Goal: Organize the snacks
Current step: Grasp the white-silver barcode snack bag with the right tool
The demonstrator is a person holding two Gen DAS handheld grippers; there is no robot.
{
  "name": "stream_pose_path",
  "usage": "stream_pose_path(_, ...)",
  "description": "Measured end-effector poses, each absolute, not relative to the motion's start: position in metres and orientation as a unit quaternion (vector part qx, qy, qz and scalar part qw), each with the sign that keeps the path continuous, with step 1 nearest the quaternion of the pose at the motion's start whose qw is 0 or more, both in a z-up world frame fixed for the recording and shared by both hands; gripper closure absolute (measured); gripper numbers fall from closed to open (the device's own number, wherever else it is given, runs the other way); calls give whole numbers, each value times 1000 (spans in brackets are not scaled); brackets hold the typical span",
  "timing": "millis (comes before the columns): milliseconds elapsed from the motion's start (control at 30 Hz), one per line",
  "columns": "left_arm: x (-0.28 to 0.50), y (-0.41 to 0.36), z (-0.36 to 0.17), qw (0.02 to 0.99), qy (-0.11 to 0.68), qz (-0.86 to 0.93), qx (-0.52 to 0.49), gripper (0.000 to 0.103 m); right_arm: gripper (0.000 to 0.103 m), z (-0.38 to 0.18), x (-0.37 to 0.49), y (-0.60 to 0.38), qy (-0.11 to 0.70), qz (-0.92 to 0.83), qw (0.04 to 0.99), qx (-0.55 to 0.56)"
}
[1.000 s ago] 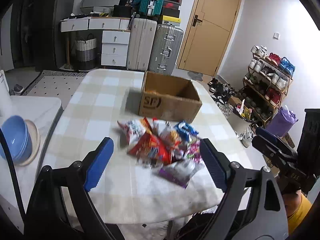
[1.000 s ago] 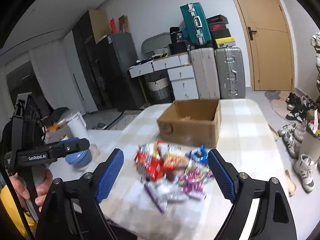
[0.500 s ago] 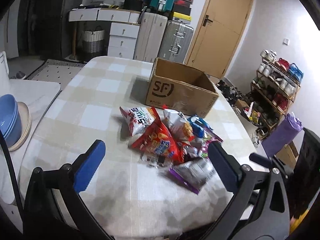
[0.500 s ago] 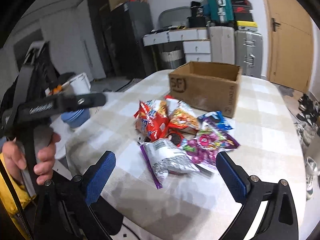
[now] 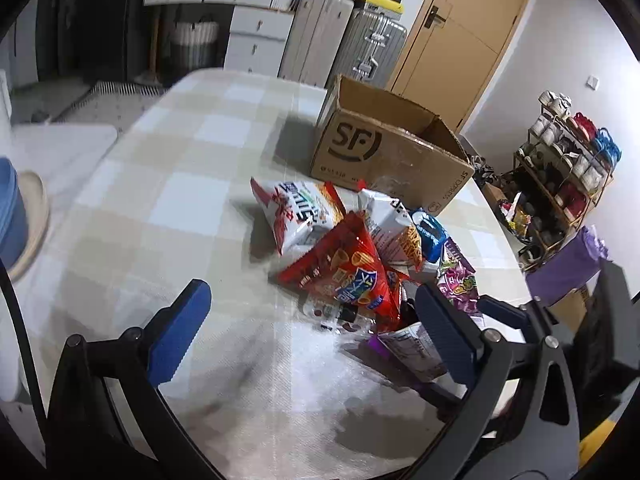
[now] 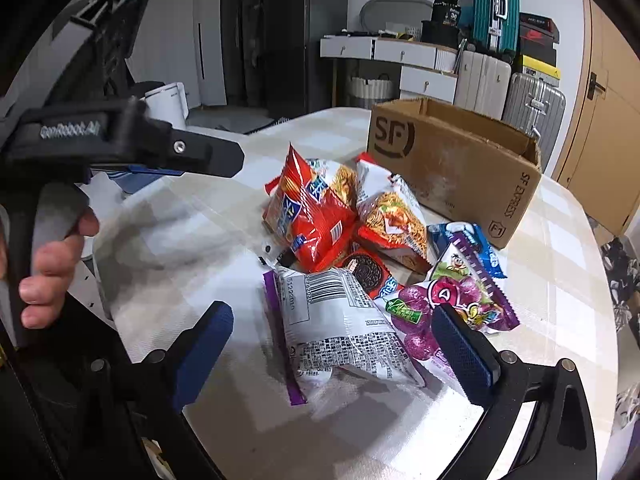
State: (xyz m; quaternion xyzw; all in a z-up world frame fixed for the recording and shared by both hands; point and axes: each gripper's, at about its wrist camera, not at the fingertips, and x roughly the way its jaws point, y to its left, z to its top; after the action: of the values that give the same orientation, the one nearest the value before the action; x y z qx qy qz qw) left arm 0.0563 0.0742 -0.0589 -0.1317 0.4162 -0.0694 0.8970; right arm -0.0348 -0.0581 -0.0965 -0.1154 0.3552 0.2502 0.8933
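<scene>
A pile of snack bags lies on the checked table in front of an open cardboard box marked SF. My left gripper hovers open over the pile's near side, just short of a red chip bag. A white and red bag lies behind that one. In the right wrist view my right gripper stands open around a silver and purple bag, its pads clear of it. A purple grape-candy bag lies by the right finger. A hand grips the left tool's handle.
Blue bowls on a beige plate sit on a white side table to the left. Suitcases, drawers and a wooden door stand behind the table. A shoe rack is at the right. The table's near edge runs under both grippers.
Both grippers have come down and closer to the snack pile, and their jaws stand wider than a second ago. The right view has rolled. The bags and box have not moved.
</scene>
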Motion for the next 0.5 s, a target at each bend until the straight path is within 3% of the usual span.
stream_pose_path(67,58,74,-64,891,426,-69,-137,1,8,-101,-30,-56,358,240,893,-127)
stream_pose_path(167,57,74,-68,890,433,-57,-133,1,33,-107,-25,-51,372,239,886,-141)
stream_pose_path(267,59,76,-71,886,438,-56,-141,1,37,-115,-18,-48,390,223,880,-153)
stream_pose_path(500,64,84,-87,868,464,-50,-168,1,57,-115,-19,-46,393,232,877,-153)
